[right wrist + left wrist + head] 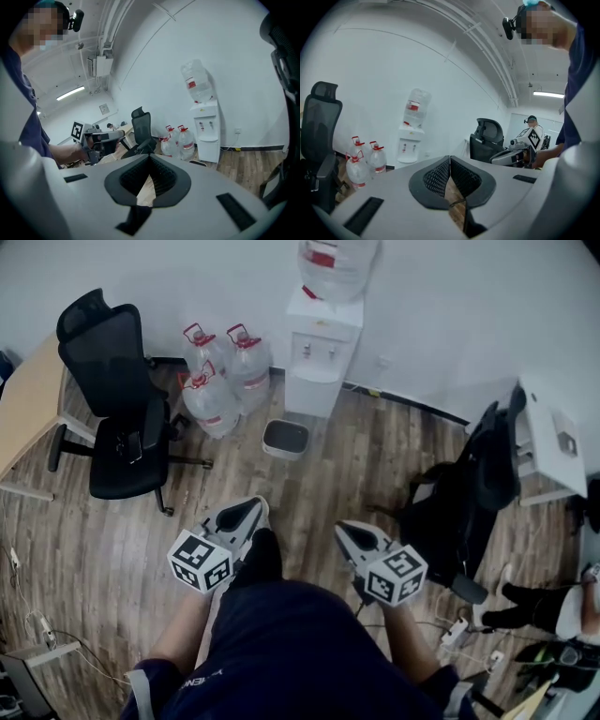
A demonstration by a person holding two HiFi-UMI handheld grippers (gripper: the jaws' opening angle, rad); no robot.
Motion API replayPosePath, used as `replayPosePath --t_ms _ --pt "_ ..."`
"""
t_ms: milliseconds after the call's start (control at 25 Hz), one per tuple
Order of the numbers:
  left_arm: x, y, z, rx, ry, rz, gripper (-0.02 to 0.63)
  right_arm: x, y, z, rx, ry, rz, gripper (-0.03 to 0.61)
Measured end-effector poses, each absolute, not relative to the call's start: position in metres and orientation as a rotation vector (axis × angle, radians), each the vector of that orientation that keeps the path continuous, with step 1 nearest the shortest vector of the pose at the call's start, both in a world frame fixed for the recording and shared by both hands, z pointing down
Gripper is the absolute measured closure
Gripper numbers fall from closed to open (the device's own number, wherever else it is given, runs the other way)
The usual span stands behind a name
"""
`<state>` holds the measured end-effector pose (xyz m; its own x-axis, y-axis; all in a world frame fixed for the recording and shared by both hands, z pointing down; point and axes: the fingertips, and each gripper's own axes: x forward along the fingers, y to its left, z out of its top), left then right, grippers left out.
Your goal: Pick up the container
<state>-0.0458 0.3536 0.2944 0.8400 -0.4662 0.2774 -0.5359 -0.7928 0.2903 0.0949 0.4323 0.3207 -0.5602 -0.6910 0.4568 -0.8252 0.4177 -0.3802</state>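
Observation:
A small white container (pixel 285 438) with a dark inside stands on the wooden floor in front of the water dispenser (pixel 321 352). My left gripper (pixel 251 512) and right gripper (pixel 349 532) are held close to my body, well short of the container, and both point towards it. In the left gripper view the left gripper (pixel 450 159) has its jaws pressed together with nothing between them. The right gripper (pixel 150 157) is likewise shut and holds nothing. Only the container's edge (pixel 198 163) shows low beside the dispenser in the right gripper view.
Three large water bottles (pixel 217 381) stand left of the dispenser. A black office chair (pixel 122 399) is at the left by a wooden desk (pixel 28 409). Another black chair (pixel 469 493) and a white desk (pixel 553 442) are at the right. Cables (pixel 37 624) lie on the floor.

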Motion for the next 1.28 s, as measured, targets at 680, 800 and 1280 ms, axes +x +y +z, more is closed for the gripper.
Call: replayPosePath --t_ms 680,800,1280 --pt "-0.108 0.036 0.326 2.623 -0.652 0.380 0.588 0.032 0.138 0.350 1.317 -2.253 0.909 0.561" --pt "-0.111 0.021 0.335 2.615 -0.643 0.388 0.588 0.032 0.122 0.360 1.320 -2.219 0.924 0.561" --pt "-0.105 -0.028 0.386 2.498 -0.651 0.451 0.588 0.055 0.046 0.401 1.288 -2.138 0.981 0.561"
